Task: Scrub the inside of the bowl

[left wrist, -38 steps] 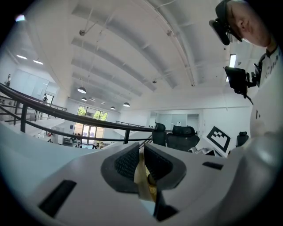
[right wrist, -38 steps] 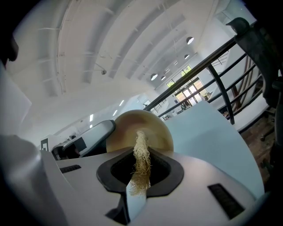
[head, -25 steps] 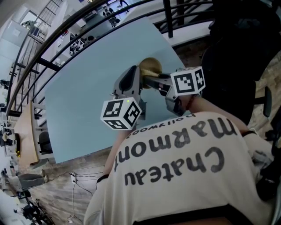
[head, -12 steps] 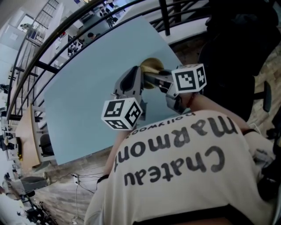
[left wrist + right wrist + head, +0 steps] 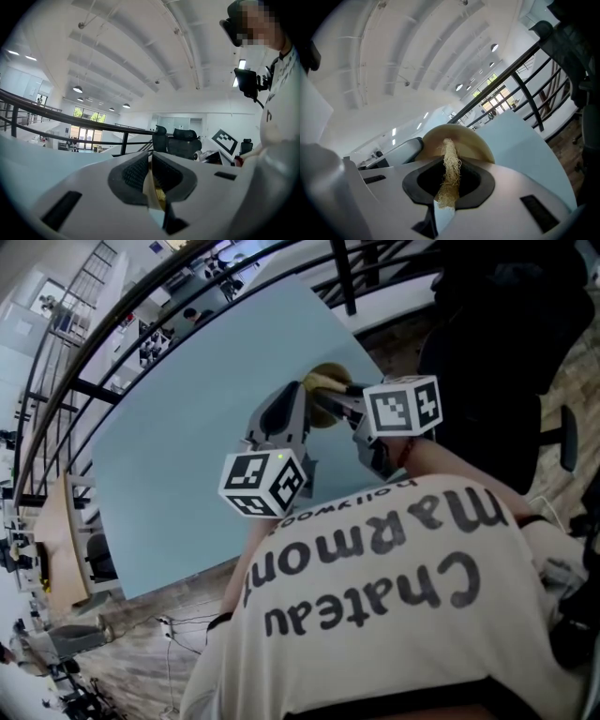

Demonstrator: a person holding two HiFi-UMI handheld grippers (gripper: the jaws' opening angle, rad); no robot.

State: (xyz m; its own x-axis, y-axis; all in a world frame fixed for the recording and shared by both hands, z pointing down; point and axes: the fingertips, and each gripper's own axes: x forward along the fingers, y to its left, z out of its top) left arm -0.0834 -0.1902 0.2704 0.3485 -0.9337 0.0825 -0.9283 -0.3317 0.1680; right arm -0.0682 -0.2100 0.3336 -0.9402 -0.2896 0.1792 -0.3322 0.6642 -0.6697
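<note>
**Two grippers, one bowl [image 5: 323, 379]**

L. gripper [image 5: 151, 161]: jaws pinched on the tan bowl's rim, near the right edge of the pale-blue table [image 5: 187, 446]. R. gripper [image 5: 450, 174]: jaws clamped on a loofah scrubber [image 5: 451, 161], its tip against the bowl. Can't tell whether the bowl rests on the table.

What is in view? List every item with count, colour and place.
bowl: one, tan, above the table, rim in the left gripper.
scrubber: one, straw-coloured fibre, in the right gripper, in front of the bowl.
table: one, pale blue, below both grippers.
railing: one, black, beyond the table.
office chairs: at least two, black, background.
shirt: one, white, dark lettering, nearest the head view.
left gripper: white, shut on the bowl.
right gripper: white, shut on the scrubber.
</note>
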